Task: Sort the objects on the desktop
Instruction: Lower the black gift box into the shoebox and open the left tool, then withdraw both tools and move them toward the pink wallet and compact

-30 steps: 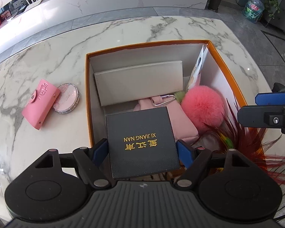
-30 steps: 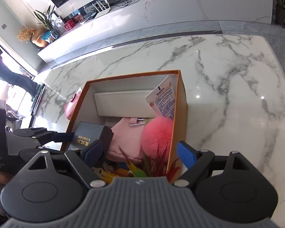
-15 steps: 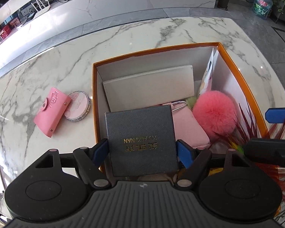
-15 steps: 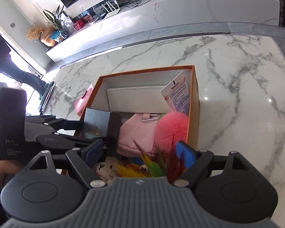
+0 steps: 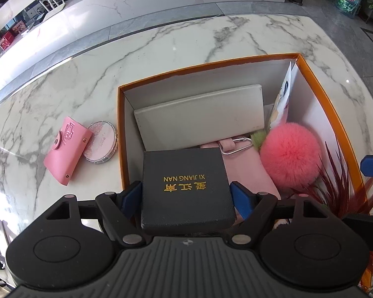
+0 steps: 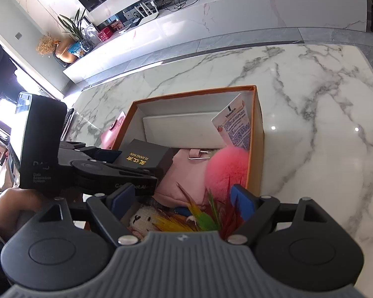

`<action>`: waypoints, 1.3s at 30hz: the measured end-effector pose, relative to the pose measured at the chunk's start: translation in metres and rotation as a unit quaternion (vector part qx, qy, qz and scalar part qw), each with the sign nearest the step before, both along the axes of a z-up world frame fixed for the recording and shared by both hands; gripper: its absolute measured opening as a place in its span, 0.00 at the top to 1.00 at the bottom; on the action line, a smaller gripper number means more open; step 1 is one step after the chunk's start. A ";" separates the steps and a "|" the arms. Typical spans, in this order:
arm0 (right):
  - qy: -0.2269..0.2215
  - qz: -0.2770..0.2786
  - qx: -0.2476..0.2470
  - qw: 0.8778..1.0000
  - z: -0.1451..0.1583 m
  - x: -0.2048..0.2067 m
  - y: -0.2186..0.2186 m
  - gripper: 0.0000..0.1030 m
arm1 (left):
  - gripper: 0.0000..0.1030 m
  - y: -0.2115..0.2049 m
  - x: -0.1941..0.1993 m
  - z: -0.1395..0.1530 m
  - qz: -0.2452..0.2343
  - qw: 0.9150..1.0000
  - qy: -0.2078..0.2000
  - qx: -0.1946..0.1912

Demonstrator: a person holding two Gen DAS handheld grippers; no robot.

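A dark grey box with gold lettering [image 5: 186,183] sits between the fingers of my left gripper [image 5: 186,197], which is shut on its two sides. It hangs over the near left part of the orange storage box [image 5: 120,129]. In the right wrist view the same dark grey box [image 6: 141,156] and left gripper [image 6: 134,165] reach in over the orange box's [image 6: 258,134] left wall. My right gripper [image 6: 181,197] stands open over the near end, with coloured feathers [image 6: 204,221] beneath the gap and nothing pressed between its pads.
In the orange box lie a flat white box [image 5: 201,114], a pink pouch [image 5: 246,168], a pink pompom [image 5: 289,152], a printed sachet [image 6: 236,126] and a white plush toy [image 6: 141,219]. A pink card holder [image 5: 66,149] and round compact [image 5: 102,142] lie on the marble table to its left.
My left gripper has carried the dark grey box further in over the orange box's left side. The right gripper has stayed almost in place.
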State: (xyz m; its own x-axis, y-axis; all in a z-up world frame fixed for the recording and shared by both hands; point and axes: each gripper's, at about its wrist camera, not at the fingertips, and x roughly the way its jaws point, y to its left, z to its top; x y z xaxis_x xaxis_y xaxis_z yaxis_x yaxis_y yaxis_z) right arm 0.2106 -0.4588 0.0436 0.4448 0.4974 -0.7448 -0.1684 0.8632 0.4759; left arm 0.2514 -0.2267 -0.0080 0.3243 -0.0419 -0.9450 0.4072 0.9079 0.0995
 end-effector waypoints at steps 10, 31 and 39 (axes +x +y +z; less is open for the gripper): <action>0.009 0.002 -0.003 1.000 -0.004 0.000 0.000 0.17 | 0.12 -0.005 -0.001 0.001 -0.023 0.998 0.050 0.029; 0.017 0.002 -0.002 1.000 -0.004 -0.002 -0.001 0.17 | 0.17 0.004 -0.030 0.038 -0.057 0.997 0.052 0.024; 0.019 -0.004 -0.001 1.000 0.005 0.000 -0.004 0.17 | 0.17 0.088 -0.021 0.101 0.044 0.990 -0.038 -0.127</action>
State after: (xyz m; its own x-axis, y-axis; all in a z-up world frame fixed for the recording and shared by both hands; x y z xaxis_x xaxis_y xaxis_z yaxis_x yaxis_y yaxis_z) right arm 0.2107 -0.4624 0.0491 0.4198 0.4922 -0.7626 -0.1425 0.8655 0.4802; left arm 0.2305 -0.1385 0.0926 0.4075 -0.2435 -0.8801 0.3248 0.9394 -0.1095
